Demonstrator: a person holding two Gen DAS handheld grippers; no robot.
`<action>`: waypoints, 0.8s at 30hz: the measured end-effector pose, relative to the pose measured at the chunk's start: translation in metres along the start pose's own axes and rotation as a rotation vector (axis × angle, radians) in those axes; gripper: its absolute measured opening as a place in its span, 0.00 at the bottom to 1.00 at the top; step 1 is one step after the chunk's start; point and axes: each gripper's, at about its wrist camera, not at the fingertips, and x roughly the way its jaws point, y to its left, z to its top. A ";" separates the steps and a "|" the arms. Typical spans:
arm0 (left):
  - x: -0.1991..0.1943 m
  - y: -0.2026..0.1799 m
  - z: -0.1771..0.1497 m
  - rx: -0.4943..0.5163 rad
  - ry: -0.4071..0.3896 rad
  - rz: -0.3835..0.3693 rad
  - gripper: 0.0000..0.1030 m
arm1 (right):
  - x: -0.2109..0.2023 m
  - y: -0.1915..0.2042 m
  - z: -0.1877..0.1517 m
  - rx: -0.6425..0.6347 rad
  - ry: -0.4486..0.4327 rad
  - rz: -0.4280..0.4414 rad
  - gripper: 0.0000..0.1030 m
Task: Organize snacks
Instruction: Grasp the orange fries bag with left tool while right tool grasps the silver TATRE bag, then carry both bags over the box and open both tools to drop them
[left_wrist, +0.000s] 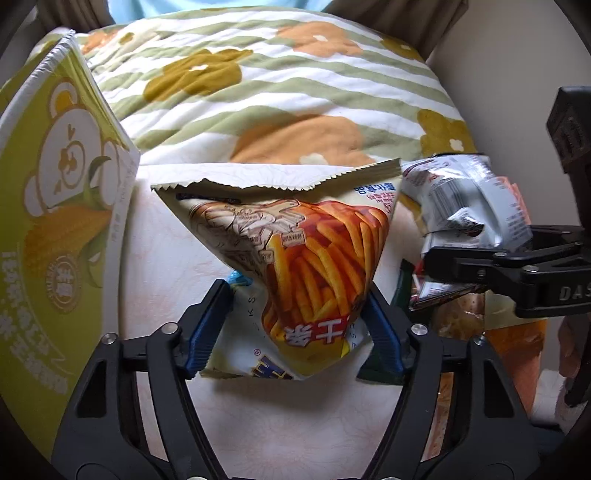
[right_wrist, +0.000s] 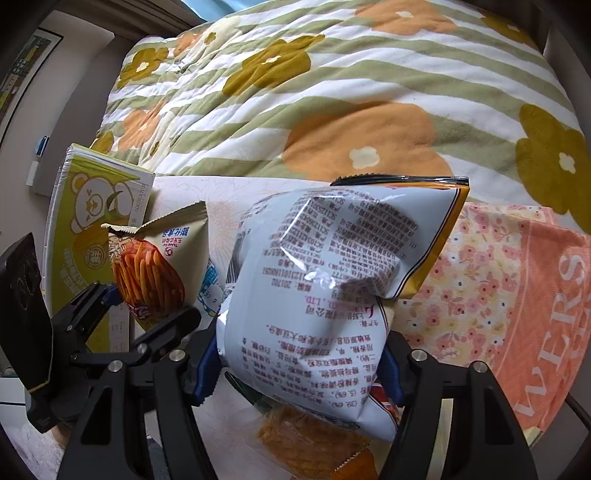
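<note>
A cream bag printed with orange fry sticks (left_wrist: 314, 258) stands crumpled between the blue pads of my left gripper (left_wrist: 295, 332), which is shut on its lower part. The same fries bag (right_wrist: 155, 266) shows at the left of the right wrist view, held by the left gripper (right_wrist: 147, 306). My right gripper (right_wrist: 299, 365) is shut on a large white bag with red printed text (right_wrist: 317, 295), its pads pressing the bag's sides. That white bag (left_wrist: 469, 206) and the right gripper (left_wrist: 480, 266) appear at the right of the left wrist view.
A green box with a bear picture (left_wrist: 55, 221) stands at the left, also the green box (right_wrist: 92, 221). An orange snack packet (right_wrist: 314, 443) lies under the white bag. A pink floral towel (right_wrist: 517, 295) lies to the right. A striped flowered quilt (left_wrist: 277, 81) covers the bed behind.
</note>
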 end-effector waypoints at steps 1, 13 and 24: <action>0.000 -0.001 0.000 0.005 0.001 -0.002 0.57 | -0.001 0.001 -0.001 -0.002 -0.005 -0.001 0.63; -0.028 -0.001 -0.009 -0.011 -0.029 0.012 0.43 | -0.034 0.015 -0.019 -0.019 -0.090 0.001 0.62; -0.140 0.006 -0.012 -0.041 -0.227 0.037 0.43 | -0.105 0.059 -0.036 -0.130 -0.229 0.014 0.62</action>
